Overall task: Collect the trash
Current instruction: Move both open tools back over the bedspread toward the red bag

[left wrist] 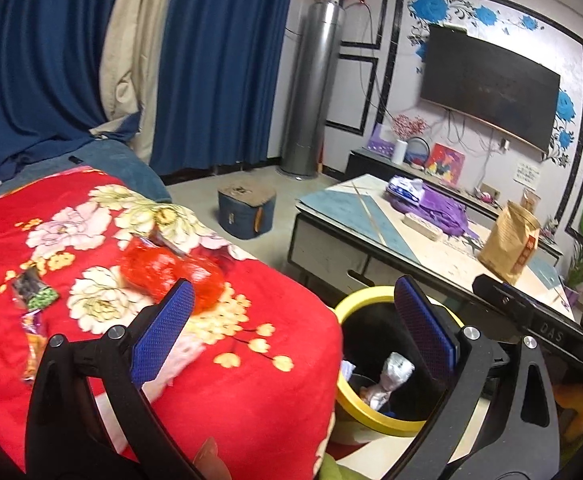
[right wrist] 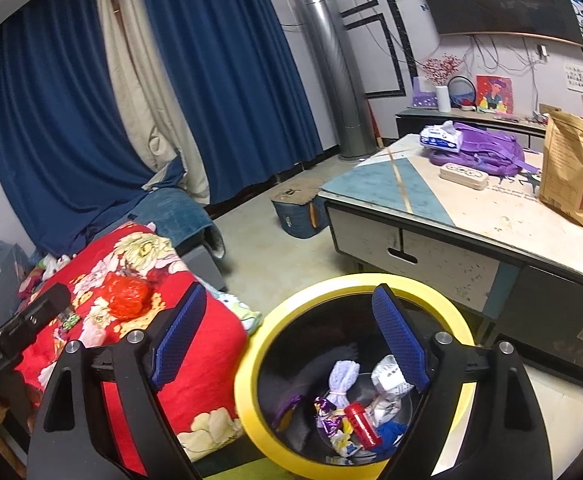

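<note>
A yellow-rimmed black trash bin (right wrist: 251, 364) stands on the floor beside the red floral blanket (right wrist: 207, 344); inside lie several wrappers and a small red bottle (right wrist: 361, 426). It also shows in the left wrist view (left wrist: 361, 296). A crumpled red plastic bag (left wrist: 167, 270) lies on the blanket (left wrist: 251, 392), also seen in the right wrist view (right wrist: 125, 296). A green-black snack wrapper (left wrist: 33, 290) and an orange wrapper (left wrist: 33, 344) lie to the left. My left gripper (left wrist: 293, 328) is open and empty, spanning blanket edge and bin. My right gripper (right wrist: 291, 336) is open and empty above the bin.
A low coffee table (right wrist: 431, 208) stands right of the bin with a brown paper bag (right wrist: 569, 172), a purple backpack (right wrist: 483, 148) and a tissue pack (right wrist: 439, 136). A blue stool (left wrist: 245, 210) sits on the floor. Blue curtains (left wrist: 211, 60), a silver tower unit (left wrist: 311, 88) and a TV (left wrist: 487, 84) are behind.
</note>
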A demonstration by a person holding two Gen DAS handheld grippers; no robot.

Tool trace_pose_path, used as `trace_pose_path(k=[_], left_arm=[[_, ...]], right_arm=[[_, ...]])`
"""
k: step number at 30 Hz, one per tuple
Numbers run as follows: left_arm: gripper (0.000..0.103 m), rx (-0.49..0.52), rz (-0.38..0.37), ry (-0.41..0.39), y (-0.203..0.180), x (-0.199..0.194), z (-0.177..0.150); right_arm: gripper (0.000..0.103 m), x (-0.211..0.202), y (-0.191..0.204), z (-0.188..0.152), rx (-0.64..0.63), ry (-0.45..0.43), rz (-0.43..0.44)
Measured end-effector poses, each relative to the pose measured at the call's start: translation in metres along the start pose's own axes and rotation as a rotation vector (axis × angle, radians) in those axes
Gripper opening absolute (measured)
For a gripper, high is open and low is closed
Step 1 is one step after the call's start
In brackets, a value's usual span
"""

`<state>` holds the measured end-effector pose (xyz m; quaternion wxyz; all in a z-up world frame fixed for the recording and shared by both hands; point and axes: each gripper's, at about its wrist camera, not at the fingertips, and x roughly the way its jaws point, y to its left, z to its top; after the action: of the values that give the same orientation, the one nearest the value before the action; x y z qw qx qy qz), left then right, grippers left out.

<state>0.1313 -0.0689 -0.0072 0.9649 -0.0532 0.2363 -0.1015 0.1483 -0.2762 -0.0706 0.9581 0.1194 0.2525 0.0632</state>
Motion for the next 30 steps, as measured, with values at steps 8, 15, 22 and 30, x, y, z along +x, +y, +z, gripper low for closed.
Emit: trace_pose_path(k=[8, 15, 22, 30], left_arm=[[0.092, -0.019, 0.058, -0.048, 0.021, -0.017, 0.006], [0.092, -0.039, 0.112, -0.077, 0.043, -0.031, 0.009], [0.092, -0.079, 0.162, -0.090, 0.068, -0.042, 0.012], [0.092, -0.117, 0.223, -0.094, 0.099, -0.051, 0.013]], right_arm=[[0.082, 0.001, 0.028, -0.002, -0.048, 0.009, 0.046], [0.082, 0.005, 0.056, -0.001, -0.094, 0.026, 0.099], [0.082, 0.012, 0.089, -0.004, -0.150, 0.044, 0.154], [0.082, 0.027, 0.128, -0.003, -0.203, 0.075, 0.220]])
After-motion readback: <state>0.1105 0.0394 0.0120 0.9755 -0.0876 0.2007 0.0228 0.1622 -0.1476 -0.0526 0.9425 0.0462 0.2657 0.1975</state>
